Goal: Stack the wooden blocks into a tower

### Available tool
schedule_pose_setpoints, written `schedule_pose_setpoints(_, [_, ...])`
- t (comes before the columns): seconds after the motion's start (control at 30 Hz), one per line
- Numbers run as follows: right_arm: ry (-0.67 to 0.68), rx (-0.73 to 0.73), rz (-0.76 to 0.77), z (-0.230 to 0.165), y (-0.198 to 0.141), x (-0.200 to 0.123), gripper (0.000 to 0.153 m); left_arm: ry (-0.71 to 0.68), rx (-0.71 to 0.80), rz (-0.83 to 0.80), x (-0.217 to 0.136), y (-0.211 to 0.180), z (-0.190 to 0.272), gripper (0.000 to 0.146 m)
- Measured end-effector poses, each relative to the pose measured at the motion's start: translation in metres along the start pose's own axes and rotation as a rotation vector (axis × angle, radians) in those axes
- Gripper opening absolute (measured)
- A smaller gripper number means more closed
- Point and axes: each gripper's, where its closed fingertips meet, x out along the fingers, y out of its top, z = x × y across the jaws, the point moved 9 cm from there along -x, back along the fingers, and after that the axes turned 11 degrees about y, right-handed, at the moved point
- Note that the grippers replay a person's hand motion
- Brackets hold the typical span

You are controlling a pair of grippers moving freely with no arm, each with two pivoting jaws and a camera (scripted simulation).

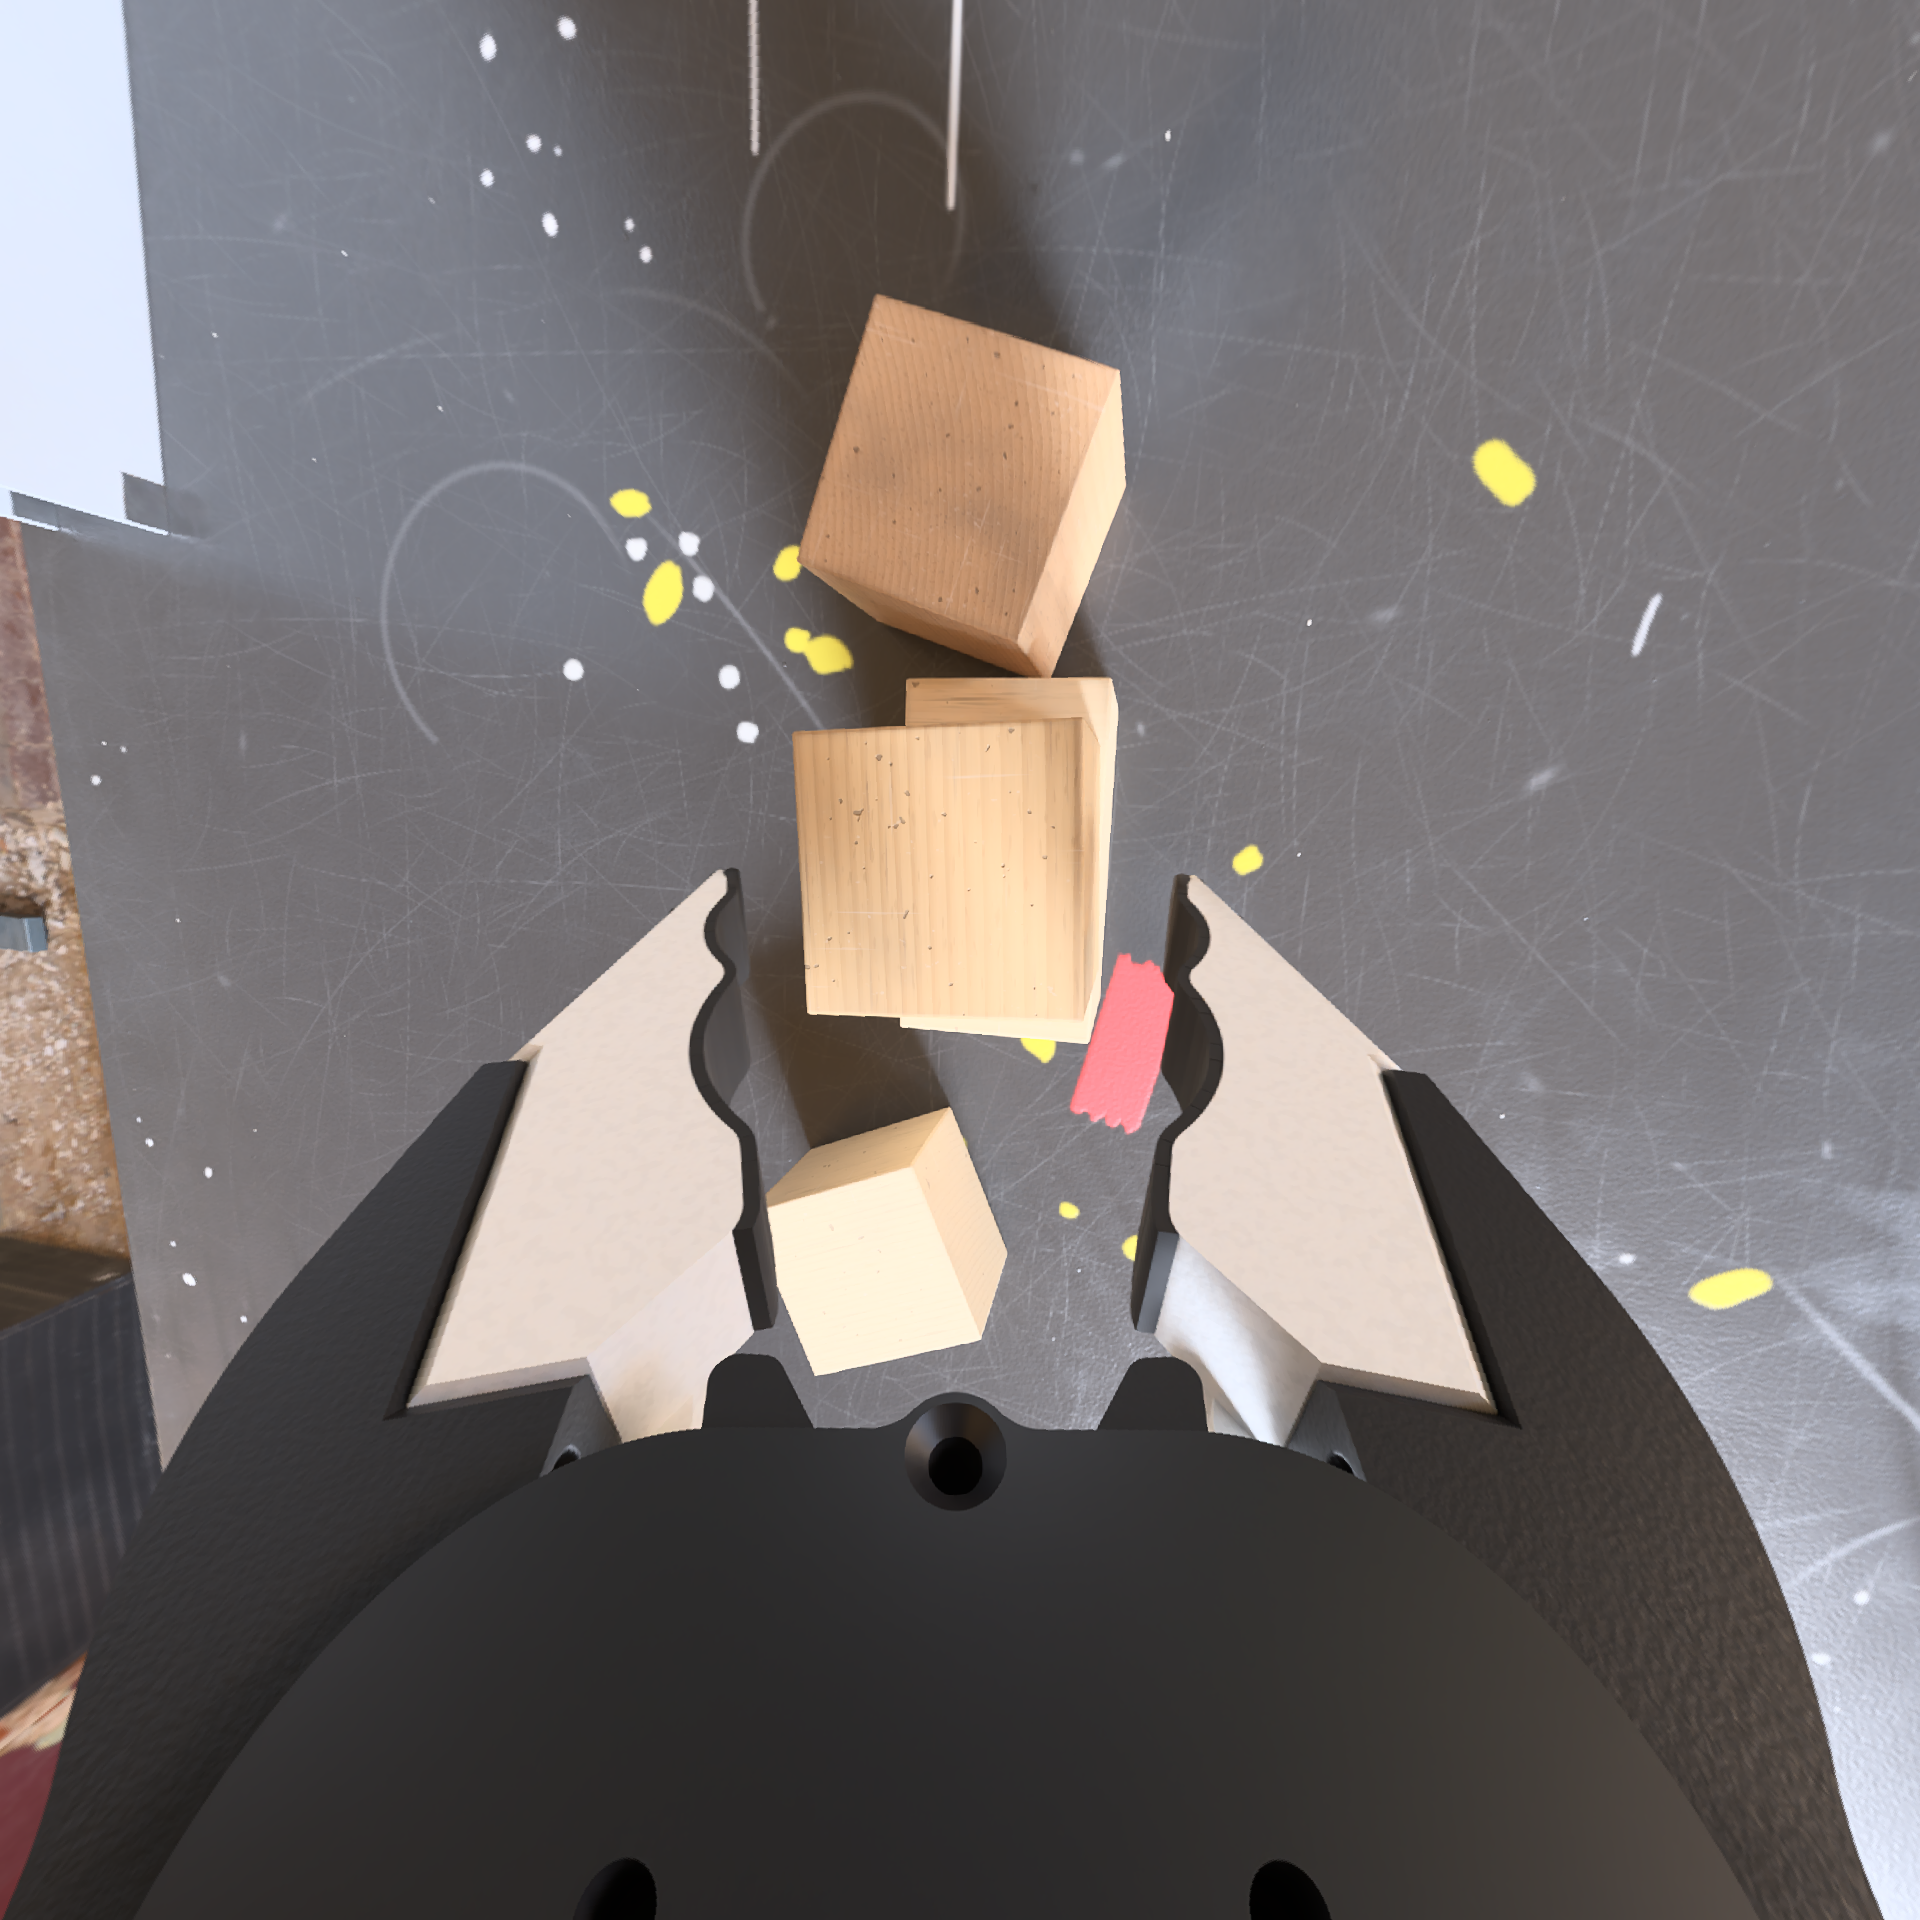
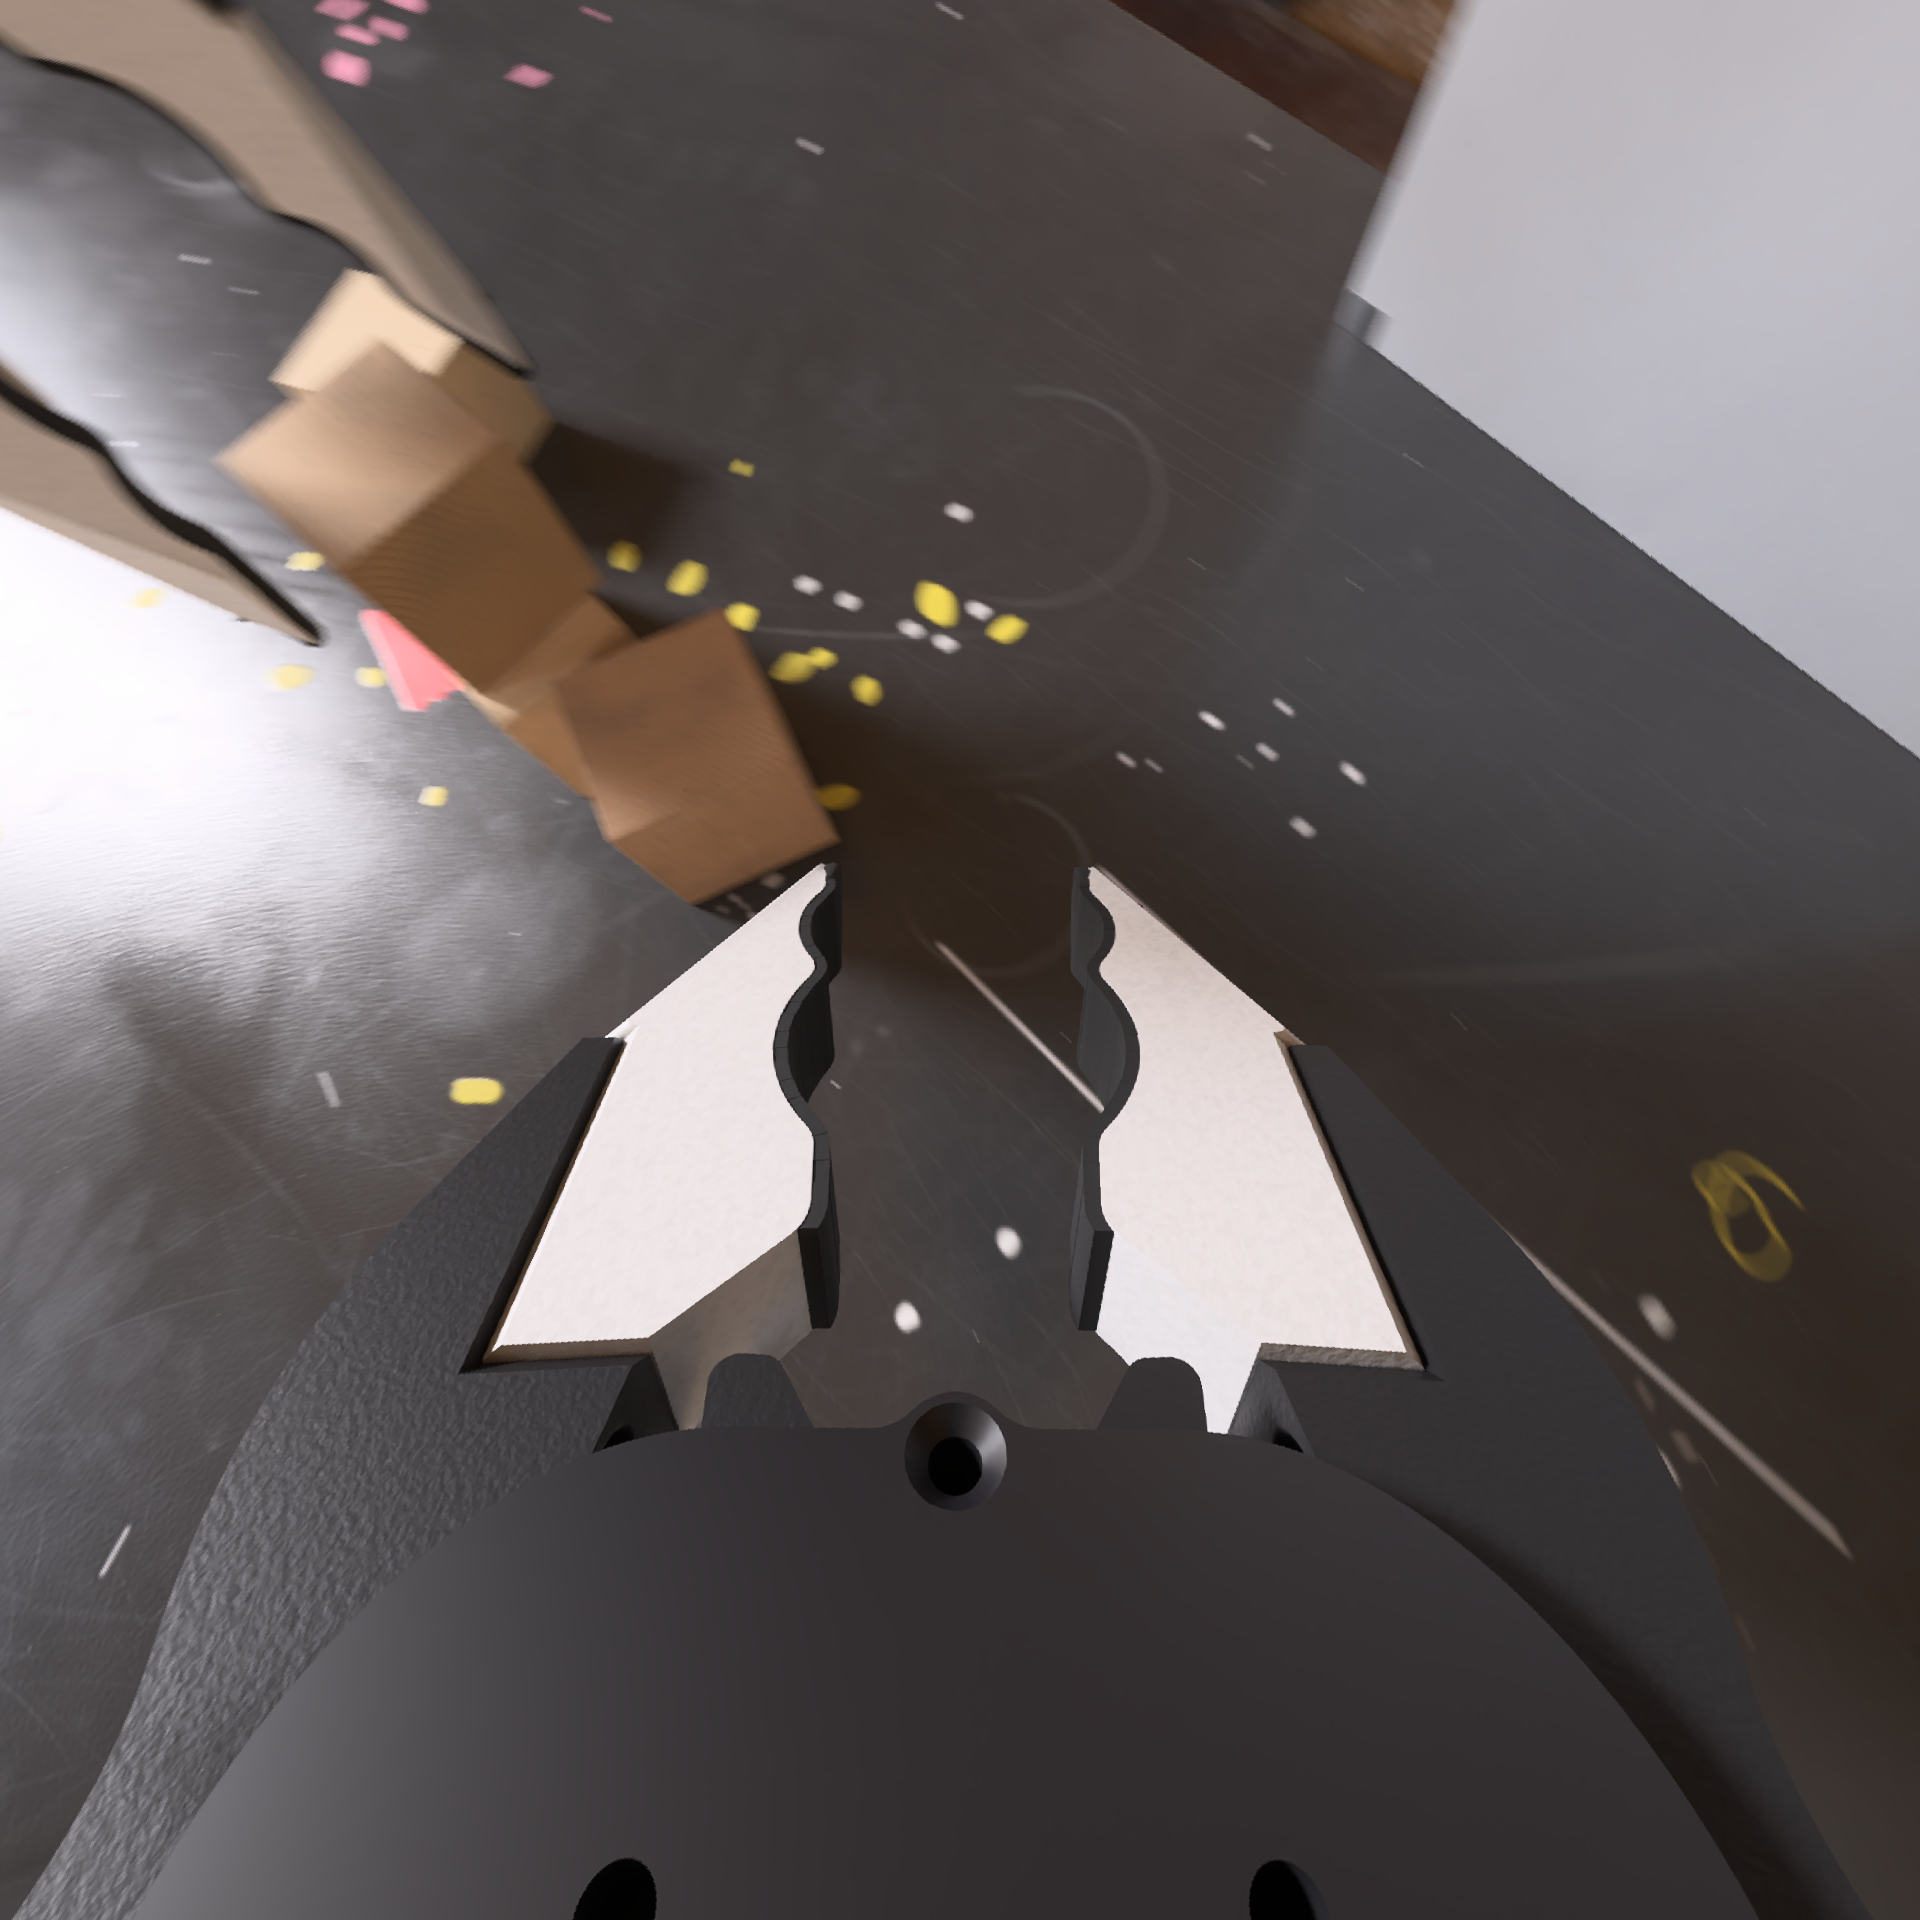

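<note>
Left gripper (image 1: 956, 914) hangs above the two-block stack (image 1: 945, 873), jaws spread wide and holding nothing, its fingers straddling the stack's near end. That stack sits on the dark scratched table (image 1: 1455, 727), top block shifted slightly off the lower one. Beyond the stack, almost touching it, lies a darker wooden cube (image 1: 961, 488), turned at an angle. Nearer than the stack, a pale small cube (image 1: 883, 1247) lies between the fingers. Right gripper (image 2: 956, 894) is parted too, empty, low over the table just beside the darker cube
</note>
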Motion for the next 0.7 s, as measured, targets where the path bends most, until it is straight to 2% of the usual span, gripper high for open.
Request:
schedule_pose_setpoints(0.07, [0.125,-0.080,0.052,-0.008,0.003,0.014,0.051,0.003,-0.025,0.027,-0.004,0.000,-0.002,0.088])
schedule_pose_setpoints(0.13, [0.256,-0.200,0.117,-0.018,0.003,0.033,0.068,0.013,-0.058,0.065,-0.014,-0.002,-0.005,0.094])
schedule_pose_setpoints(0.2, [0.332,-0.296,0.148,-0.027,0.000,0.053,0.081,0.040,-0.091,0.095,-0.028,-0.009,-0.009,0.094])
schedule_pose_setpoints(0.33, [0.322,-0.379,0.097,-0.033,-0.005,0.087,0.087,0.175,-0.212,0.034,-0.053,-0.043,-0.021,0.099])
schedule_pose_setpoints(0.43, [0.286,-0.387,0.072,-0.033,-0.007,0.098,0.089,0.219,-0.321,-0.040,-0.059,-0.071,-0.025,0.105])
schedule_pose_setpoints(0.53, [0.282,-0.367,0.057,-0.032,-0.009,0.103,0.082,0.231,-0.386,-0.096,-0.057,-0.093,-0.025,0.108])
schedule_pose_setpoints(0.67, [0.294,-0.358,0.031,-0.031,-0.013,0.107,0.060,0.176,-0.434,-0.094,-0.045,-0.102,-0.024,0.111])
schedule_pose_setpoints(0.7, [0.303,-0.356,0.028,-0.031,-0.013,0.106,0.060,0.166,-0.430,-0.115,-0.039,-0.103,-0.023,0.111])
